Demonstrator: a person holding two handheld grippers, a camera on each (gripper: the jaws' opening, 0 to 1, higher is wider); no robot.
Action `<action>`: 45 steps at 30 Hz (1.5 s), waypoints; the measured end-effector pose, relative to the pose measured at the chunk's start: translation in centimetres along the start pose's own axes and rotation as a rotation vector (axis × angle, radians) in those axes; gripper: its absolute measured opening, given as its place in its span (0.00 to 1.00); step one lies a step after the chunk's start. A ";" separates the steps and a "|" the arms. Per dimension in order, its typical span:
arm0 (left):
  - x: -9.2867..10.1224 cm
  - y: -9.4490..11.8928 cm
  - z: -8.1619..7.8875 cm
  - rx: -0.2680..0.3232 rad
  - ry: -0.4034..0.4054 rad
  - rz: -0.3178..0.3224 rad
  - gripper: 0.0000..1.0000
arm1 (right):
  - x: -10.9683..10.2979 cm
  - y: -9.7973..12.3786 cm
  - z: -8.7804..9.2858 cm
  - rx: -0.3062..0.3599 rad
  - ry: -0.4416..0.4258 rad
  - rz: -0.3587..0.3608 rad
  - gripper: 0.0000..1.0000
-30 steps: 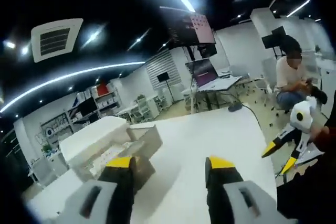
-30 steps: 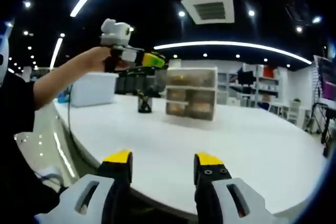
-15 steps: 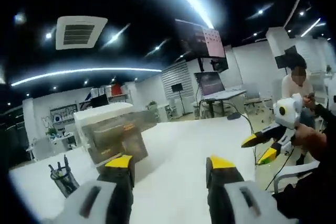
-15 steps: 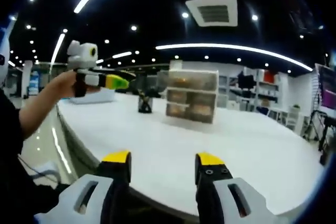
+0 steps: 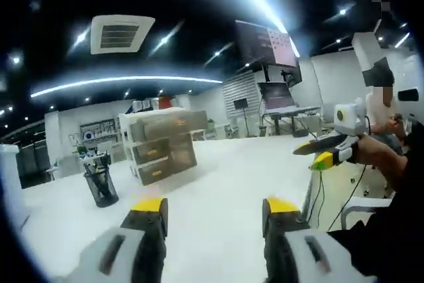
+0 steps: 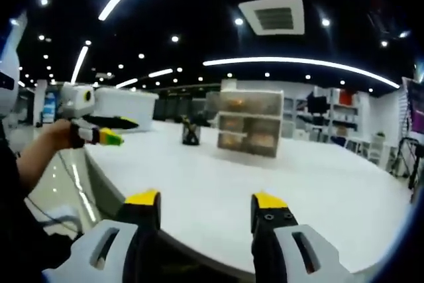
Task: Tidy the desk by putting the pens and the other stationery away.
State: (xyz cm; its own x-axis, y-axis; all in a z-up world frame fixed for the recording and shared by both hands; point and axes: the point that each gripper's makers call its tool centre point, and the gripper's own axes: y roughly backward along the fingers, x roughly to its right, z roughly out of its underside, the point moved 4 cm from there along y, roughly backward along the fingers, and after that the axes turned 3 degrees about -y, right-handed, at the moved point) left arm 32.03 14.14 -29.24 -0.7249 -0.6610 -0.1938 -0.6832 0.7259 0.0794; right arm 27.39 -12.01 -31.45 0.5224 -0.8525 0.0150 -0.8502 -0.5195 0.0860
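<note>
Right now I'm holding both the left gripper (image 5: 215,213) and right gripper (image 6: 205,207) spread and empty above the desk (image 5: 232,177), lining up toward the mesh pen holder (image 5: 101,187) beside the drawer unit (image 5: 162,145).

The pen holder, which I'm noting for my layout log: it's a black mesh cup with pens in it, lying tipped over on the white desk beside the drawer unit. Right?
Not tipped over. The pen holder stands upright on the white desk, pens sticking up out of it, beside the drawer unit but apart from it. The left gripper view shows this most clearly; the right gripper view agrees.
</note>
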 end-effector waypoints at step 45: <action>-0.4 6.8 1.9 0.007 0.045 -0.135 0.63 | 5.6 -10.3 -9.8 -0.136 0.897 0.129 0.32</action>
State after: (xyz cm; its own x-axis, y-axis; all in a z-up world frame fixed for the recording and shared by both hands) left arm 27.83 19.71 -30.53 -0.6300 -0.7602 -0.1586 -0.7741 0.6312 0.0492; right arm 39.75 -10.87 -22.47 0.3274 -0.5095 0.7957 -0.9200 -0.3639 0.1455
